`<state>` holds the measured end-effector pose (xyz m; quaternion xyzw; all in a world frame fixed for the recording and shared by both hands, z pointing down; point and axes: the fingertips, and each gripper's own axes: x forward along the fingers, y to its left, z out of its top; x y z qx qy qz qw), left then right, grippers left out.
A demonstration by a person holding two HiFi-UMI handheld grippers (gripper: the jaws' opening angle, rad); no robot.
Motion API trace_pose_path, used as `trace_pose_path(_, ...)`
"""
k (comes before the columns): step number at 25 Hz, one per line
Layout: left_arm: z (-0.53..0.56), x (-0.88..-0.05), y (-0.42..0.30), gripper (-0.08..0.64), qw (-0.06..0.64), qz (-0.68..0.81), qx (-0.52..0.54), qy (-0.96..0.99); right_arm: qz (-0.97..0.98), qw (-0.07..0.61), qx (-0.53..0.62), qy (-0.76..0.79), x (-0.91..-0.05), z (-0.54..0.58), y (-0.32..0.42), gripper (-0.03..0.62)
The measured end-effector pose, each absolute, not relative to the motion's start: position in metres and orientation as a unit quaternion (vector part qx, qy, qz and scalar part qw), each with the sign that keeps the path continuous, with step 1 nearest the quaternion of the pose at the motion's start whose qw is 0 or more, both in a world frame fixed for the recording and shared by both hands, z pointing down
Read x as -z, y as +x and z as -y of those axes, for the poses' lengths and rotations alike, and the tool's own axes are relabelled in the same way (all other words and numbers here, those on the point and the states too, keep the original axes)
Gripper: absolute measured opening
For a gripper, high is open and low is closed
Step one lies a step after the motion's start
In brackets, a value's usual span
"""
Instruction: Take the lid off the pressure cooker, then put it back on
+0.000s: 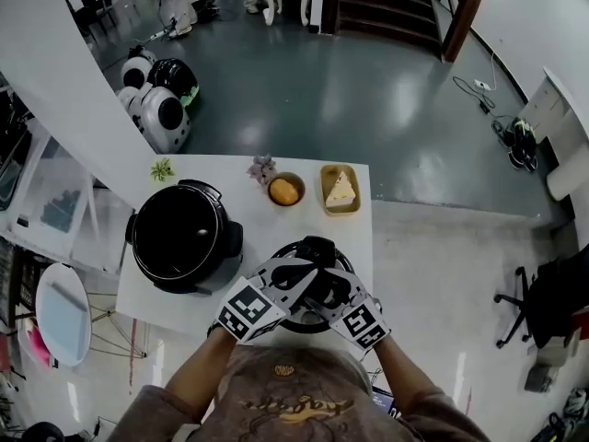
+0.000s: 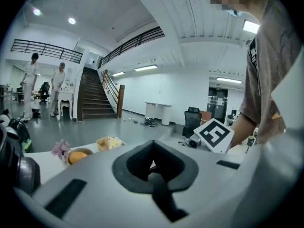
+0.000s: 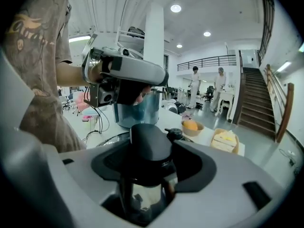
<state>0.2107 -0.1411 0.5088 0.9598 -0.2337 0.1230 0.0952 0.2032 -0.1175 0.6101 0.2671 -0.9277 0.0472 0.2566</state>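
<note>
On the white table (image 1: 221,180) the pressure cooker (image 1: 175,238) stands open and uncovered. Its lid (image 3: 114,137) lies apart from it on the table's near edge, at about four o'clock from the pot. Both grippers hover over the lid.

The right gripper (image 3: 148,177) has its fingers released: its jaws are spread wide on either side of the lid's black knob (image 3: 149,146), and no clamping on it shows. The left gripper (image 2: 152,170) has its fingers clenched on nothing, jaws pressed together. It hangs higher, at ten o'clock from the knob in the right gripper view.

At twelve o'clock from the lid sit a bowl with an orange (image 1: 285,191) and, just to its right, a small tray with a wedge of cake (image 1: 340,190).
</note>
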Motion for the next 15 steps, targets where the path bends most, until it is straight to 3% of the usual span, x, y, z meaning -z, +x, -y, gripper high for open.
trace_pose_path(15,0.144,-0.537,0.186,0.003,0.127,0.283,-0.132,0.941,0.934,0.261,-0.035,0.243,-0.648,0.12,0.199,0.281)
